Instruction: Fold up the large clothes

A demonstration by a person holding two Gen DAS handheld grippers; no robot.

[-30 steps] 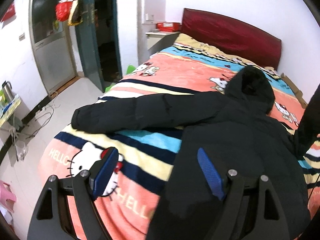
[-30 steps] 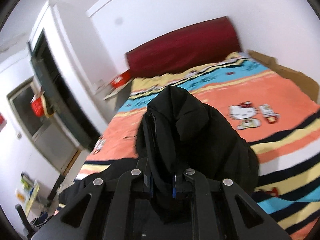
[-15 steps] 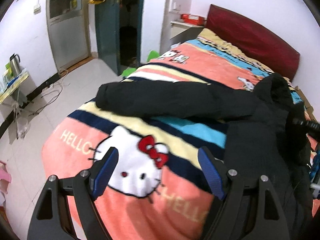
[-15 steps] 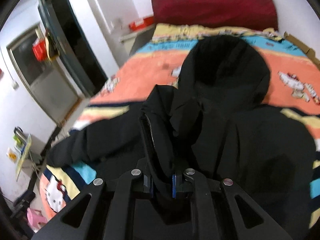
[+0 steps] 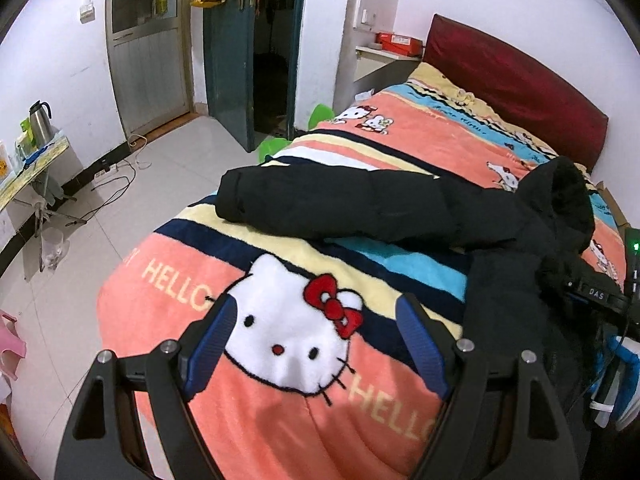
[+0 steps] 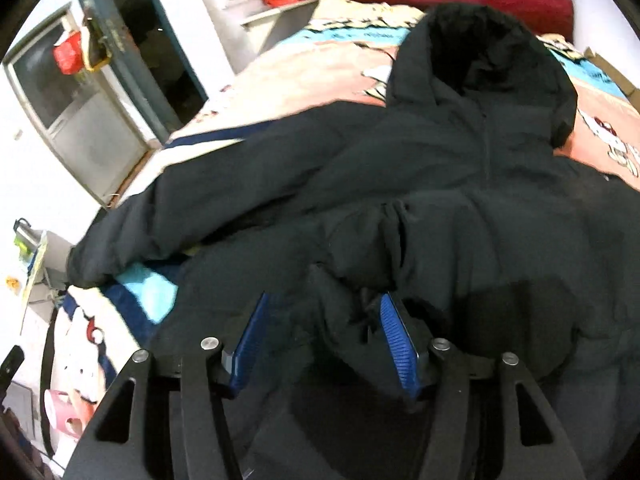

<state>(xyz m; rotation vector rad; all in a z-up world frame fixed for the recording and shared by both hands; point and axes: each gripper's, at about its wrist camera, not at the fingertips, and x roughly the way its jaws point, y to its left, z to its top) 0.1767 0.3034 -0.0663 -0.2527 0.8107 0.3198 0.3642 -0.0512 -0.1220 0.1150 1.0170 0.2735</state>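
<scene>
My L claw (image 5: 316, 338) wide open, empty; black puffy hooded jacket's (image 5: 500, 240) sleeve (image 5: 332, 204) lies far, long axis left-right. R claw (image 6: 324, 340) open, prob. empty.

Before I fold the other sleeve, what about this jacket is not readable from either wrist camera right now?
- Black jacket, right sleeve: right wrist view, cut off at the right edge.
- Jacket hem: both views, hidden behind the right claw and the frame bottom.
- Bunched fabric between the open right claw's pads: motion-blurred, contact unclear.
- Left sleeve cuff: left wrist view, too dark for detail. Left claw hangs open.
</scene>
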